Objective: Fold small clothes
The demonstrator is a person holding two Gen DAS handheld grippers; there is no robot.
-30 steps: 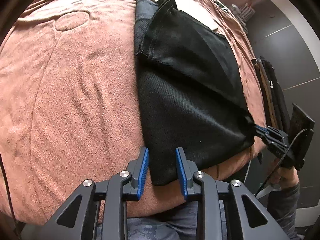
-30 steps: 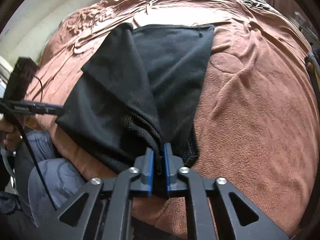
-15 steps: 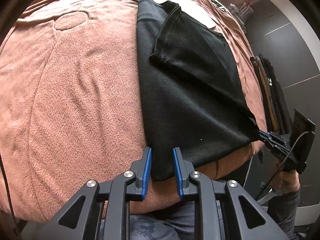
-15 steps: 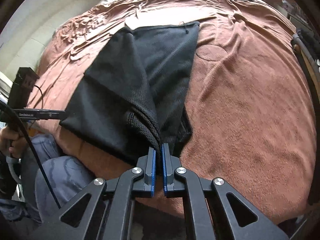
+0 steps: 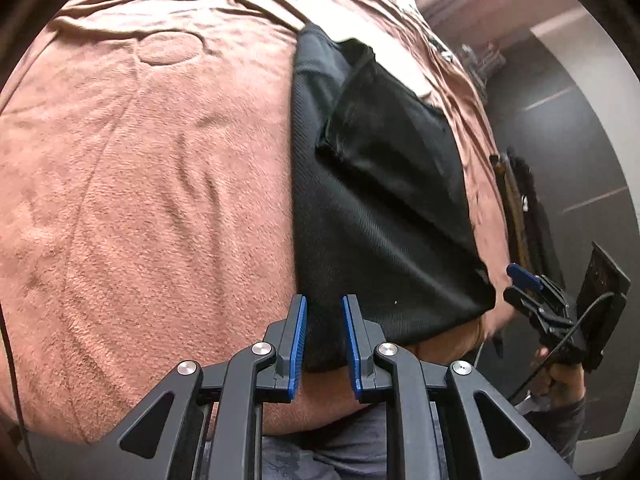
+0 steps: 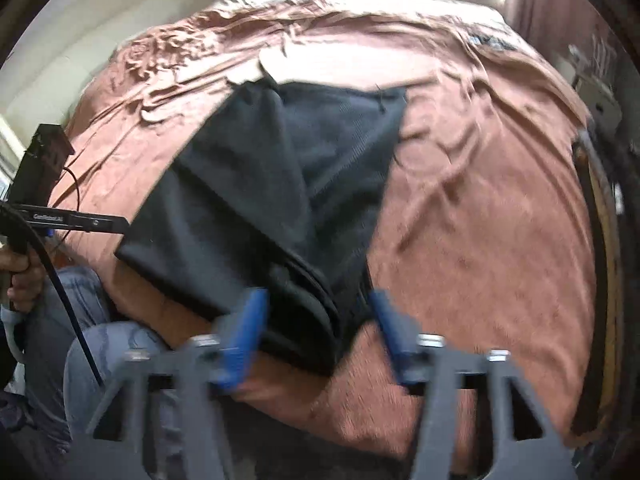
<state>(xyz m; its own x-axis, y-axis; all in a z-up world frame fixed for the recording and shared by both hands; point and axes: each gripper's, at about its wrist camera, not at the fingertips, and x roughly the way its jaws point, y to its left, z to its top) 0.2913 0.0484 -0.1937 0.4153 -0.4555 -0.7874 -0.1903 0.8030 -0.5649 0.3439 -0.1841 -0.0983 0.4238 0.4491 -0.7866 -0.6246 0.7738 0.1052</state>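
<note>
A black mesh garment (image 5: 380,208) lies on the brown blanket (image 5: 160,184), one side folded over the other; it also shows in the right wrist view (image 6: 280,200). My left gripper (image 5: 324,336) is open, its blue pads either side of the garment's near left corner, not clamped on it. My right gripper (image 6: 316,320) is open wide, blurred by motion, with the garment's near right corner lying loose between its fingers. The right gripper (image 5: 532,292) also appears at the right of the left wrist view, just off the cloth's corner.
The blanket (image 6: 480,220) covers a bed, with its near edge under both grippers. The person's jeans-clad knee (image 6: 100,352) is below the edge. The left gripper handle and cable (image 6: 60,216) reach in from the left. Dark floor and belts (image 5: 524,200) lie beyond the bed's right side.
My right gripper has opened and let go of the garment's corner, which dropped onto the bed. My left gripper stayed open at the near left corner, closing slightly and drawing nearer.
</note>
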